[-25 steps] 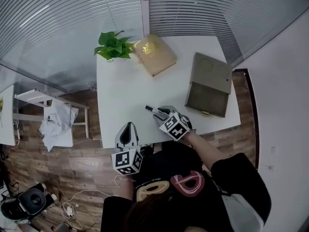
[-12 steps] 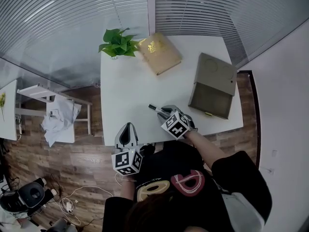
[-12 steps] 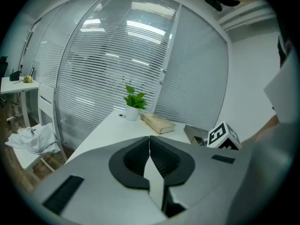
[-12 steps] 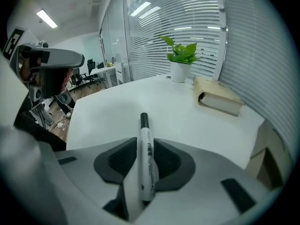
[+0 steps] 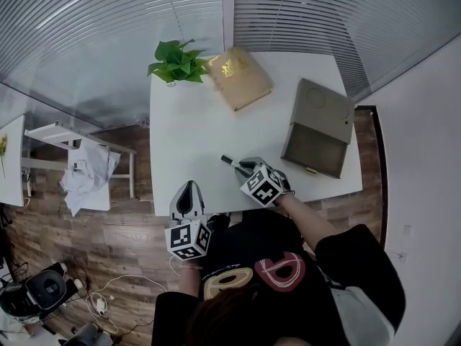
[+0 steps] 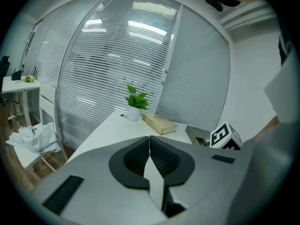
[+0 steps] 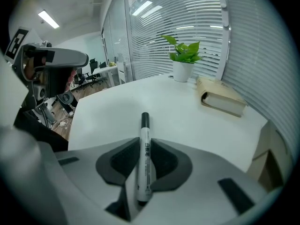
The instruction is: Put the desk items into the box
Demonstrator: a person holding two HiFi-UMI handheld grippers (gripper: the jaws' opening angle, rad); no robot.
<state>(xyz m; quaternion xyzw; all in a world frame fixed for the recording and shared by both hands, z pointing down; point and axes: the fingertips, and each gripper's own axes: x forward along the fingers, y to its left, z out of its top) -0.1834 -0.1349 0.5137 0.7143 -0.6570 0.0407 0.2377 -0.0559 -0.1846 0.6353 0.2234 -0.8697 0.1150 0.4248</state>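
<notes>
The pick-up of the first item is in hand: the right claw [image 7: 143, 142] is closing on a black-capped marker [image 7: 144, 125] that lies on the table [image 5: 194, 143] near its front edge, pads against the barrel on both sides. The left claw [image 6: 149, 144] hangs off the table's near side, jaws together and empty. Next, I judge, comes a lift and a carry rightward to the open box [image 5: 310, 146], which stands well apart at the right edge. A tan book [image 5: 239, 80] and potted plant [image 5: 175, 67] wait at the far side. The tabletop is plain white; slatted blinds [image 5: 302, 13] line glass walls over a wooden floor [image 5: 94, 236]
</notes>
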